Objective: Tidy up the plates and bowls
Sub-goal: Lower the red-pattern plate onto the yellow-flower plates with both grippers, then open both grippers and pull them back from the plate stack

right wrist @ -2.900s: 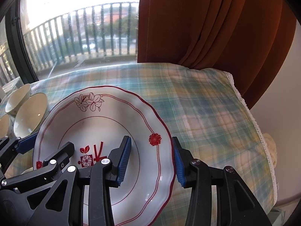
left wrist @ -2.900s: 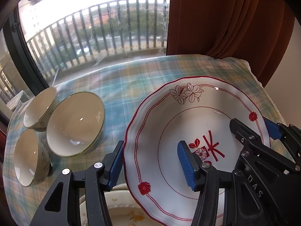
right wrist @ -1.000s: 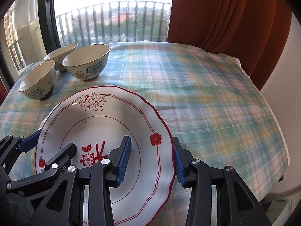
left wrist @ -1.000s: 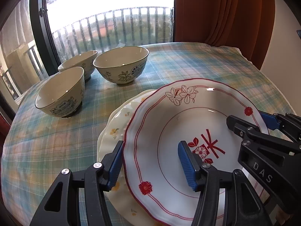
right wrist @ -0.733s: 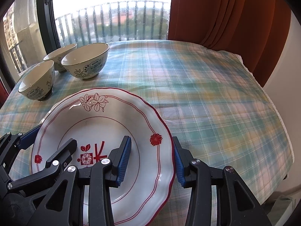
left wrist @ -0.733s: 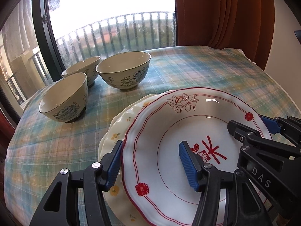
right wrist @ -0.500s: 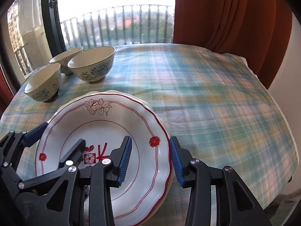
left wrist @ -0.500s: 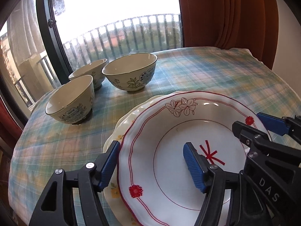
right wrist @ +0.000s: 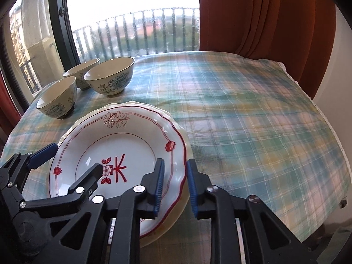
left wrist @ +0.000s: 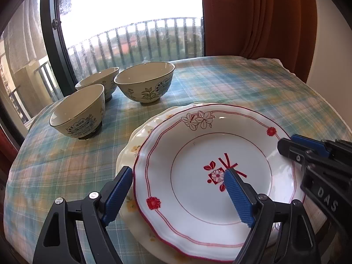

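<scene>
A white plate with red flowers and a red rim (left wrist: 198, 149) (right wrist: 132, 145) lies on a cream plate with yellow flowers (left wrist: 129, 151) (right wrist: 123, 105) on the near side of the table. My left gripper (left wrist: 177, 176) (right wrist: 76, 158) straddles the red plate's left rim. Its jaws are opening, and neither blue pad presses on the plate. My right gripper (right wrist: 175, 171) (left wrist: 294, 143) is at the right rim. Its jaws are closing, and the rim fills the narrow gap between the pads. Three patterned bowls (left wrist: 79, 112) (left wrist: 145, 83) (left wrist: 96, 81) stand upright at the far left.
A plaid cloth (right wrist: 253, 121) covers the round table, whose edge drops off at the right (right wrist: 330, 136). A rust curtain (left wrist: 253, 17) hangs behind the table on the right. A window with a balcony railing (left wrist: 132, 33) is behind the bowls.
The red plate came down from mid-air onto the cream plate. The left jaws spread wider, off the rim. The right jaws drew much closer together around the right rim.
</scene>
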